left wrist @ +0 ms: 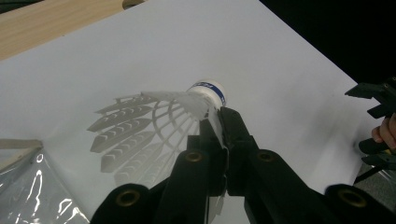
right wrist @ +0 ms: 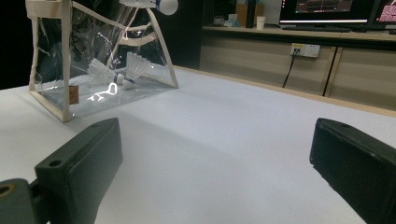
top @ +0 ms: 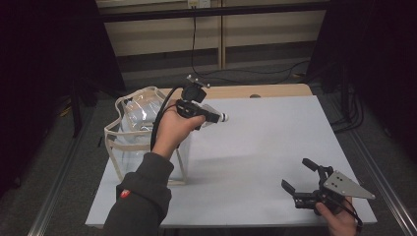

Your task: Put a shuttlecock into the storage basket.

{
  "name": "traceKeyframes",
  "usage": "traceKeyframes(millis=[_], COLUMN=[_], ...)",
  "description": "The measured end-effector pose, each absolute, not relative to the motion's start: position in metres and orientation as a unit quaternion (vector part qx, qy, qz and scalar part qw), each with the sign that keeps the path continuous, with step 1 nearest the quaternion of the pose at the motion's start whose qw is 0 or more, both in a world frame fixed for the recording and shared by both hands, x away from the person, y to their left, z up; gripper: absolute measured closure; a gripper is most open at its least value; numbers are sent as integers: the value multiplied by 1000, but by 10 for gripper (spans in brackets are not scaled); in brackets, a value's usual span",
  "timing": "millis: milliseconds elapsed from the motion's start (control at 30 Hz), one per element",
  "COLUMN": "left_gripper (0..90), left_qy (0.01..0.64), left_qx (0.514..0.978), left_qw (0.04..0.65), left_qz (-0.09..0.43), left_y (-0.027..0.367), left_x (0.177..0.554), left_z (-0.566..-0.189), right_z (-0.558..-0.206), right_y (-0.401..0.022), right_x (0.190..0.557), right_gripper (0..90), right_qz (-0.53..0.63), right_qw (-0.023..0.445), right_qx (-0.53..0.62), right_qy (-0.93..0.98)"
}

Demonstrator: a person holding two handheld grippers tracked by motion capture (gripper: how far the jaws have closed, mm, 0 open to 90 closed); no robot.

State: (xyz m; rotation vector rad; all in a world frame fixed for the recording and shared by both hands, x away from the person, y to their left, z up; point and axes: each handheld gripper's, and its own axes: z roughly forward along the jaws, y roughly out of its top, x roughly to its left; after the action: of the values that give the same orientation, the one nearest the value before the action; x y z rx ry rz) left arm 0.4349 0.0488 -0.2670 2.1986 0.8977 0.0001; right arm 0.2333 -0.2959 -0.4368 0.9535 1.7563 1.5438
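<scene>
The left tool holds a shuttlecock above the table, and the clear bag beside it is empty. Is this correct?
Not quite. The clear bag is not empty: the right gripper view shows two shuttlecocks lying inside it. The left tool does hold a shuttlecock above the table.

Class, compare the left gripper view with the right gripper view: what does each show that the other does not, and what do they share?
Left gripper view alone: its fingers pinch the feather skirt of a shuttlecock, whose shadow falls on the sheet, with the right gripper far off at the edge.

Right gripper view alone: two shuttlecocks lying inside the clear bag, monitors and a wall socket behind.

Both: the white table and part of that bag.
</scene>
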Motion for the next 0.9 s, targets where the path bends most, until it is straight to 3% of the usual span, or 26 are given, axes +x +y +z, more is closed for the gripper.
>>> traceKeyframes(millis=[900], left_gripper=[893], left_qy=[348], left_qx=[861], left_qw=[371], left_qz=[9], left_y=[58], left_x=[435], left_z=[-251], right_z=[-437], right_y=[-295], right_x=[233], right_gripper=[23], right_qz=[584], right_qw=[302], right_qx=[359], right_qy=[662])
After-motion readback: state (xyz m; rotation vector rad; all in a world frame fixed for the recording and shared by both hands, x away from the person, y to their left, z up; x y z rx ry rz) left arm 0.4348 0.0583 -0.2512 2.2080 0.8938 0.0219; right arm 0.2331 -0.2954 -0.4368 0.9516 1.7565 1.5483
